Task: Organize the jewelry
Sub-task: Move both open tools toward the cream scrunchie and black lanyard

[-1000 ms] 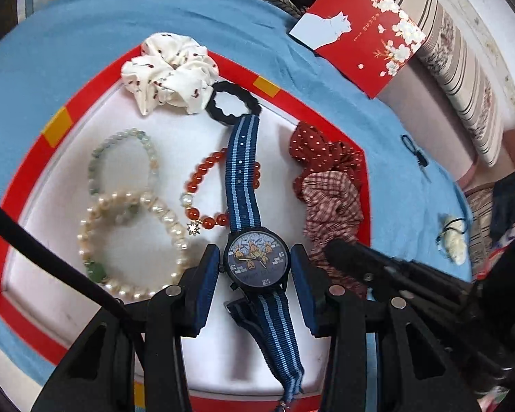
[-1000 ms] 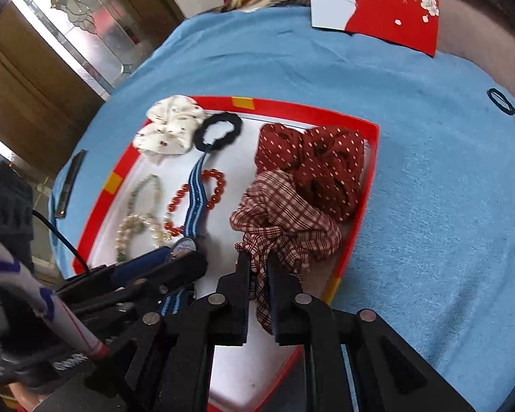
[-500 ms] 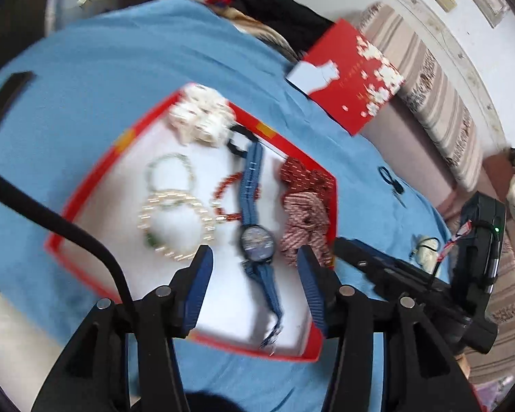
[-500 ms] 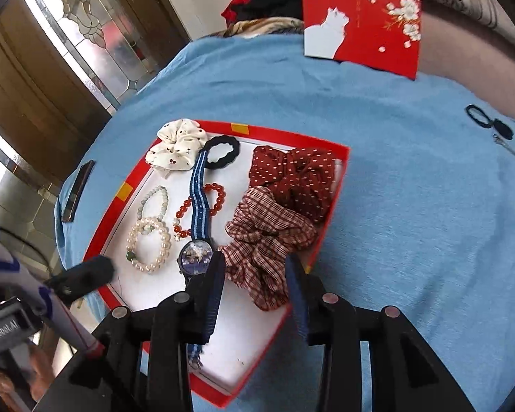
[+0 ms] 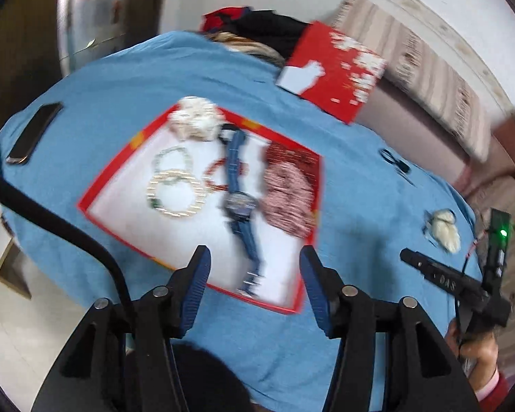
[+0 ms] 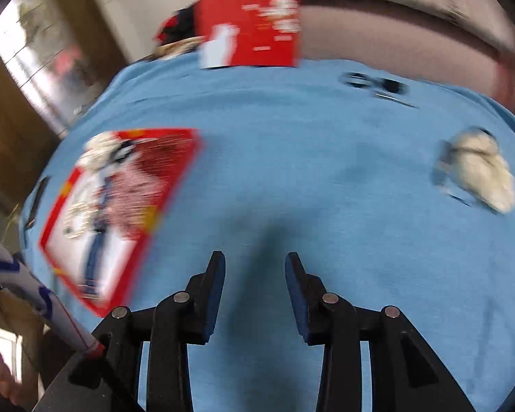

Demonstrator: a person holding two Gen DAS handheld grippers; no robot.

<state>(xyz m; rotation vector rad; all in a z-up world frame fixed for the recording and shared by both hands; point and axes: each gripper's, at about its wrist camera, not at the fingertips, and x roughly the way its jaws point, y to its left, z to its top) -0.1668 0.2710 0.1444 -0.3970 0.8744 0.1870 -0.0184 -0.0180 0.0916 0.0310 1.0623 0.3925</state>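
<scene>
A red-rimmed white tray lies on the blue cloth. In it are a blue-strapped watch, a pearl bracelet, a green bead bracelet, a red bead bracelet, a white scrunchie, a black hair tie, and red dotted and plaid scrunchies. My left gripper is open and empty, above the tray's near edge. My right gripper is open and empty over bare cloth, right of the tray. A cream hair clip lies far right.
A red card with a white cat stands at the back. A phone lies on the cloth at left. Small black scissors lie to the right of the tray. A striped sofa runs behind. Both views are motion-blurred.
Both grippers have pulled back and up from the tray. The left let go of the watch, which stays in the tray. The right opened and swung right over bare cloth.
</scene>
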